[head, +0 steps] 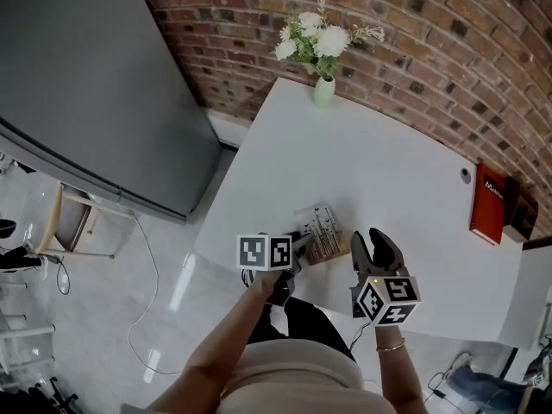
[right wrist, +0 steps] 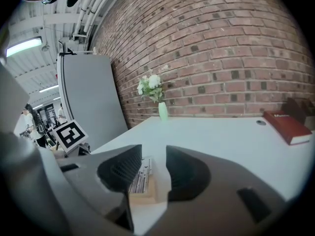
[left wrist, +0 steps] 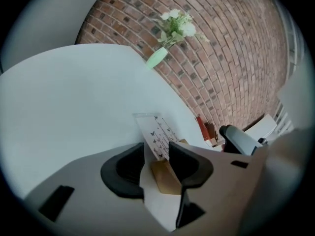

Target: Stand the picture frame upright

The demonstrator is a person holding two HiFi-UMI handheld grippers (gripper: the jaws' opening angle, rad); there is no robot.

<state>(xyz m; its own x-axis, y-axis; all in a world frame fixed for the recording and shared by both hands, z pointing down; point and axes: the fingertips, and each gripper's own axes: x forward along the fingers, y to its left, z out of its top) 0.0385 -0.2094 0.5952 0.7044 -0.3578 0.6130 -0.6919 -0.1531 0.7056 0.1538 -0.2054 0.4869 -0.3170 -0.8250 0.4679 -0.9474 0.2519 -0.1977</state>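
The picture frame is a clear sheet with a printed card and a wooden base, and it lies flat near the front edge of the white table. My left gripper hovers at its left end, open. In the left gripper view the frame and its wooden base show in the gap of the left gripper. My right gripper stands open just right of the frame. The frame shows between the jaws of the right gripper in the right gripper view, slightly ahead and below.
A green vase of white flowers stands at the table's far corner by the brick wall. A red book lies at the right edge, beside a small round grommet. A grey cabinet fills the left.
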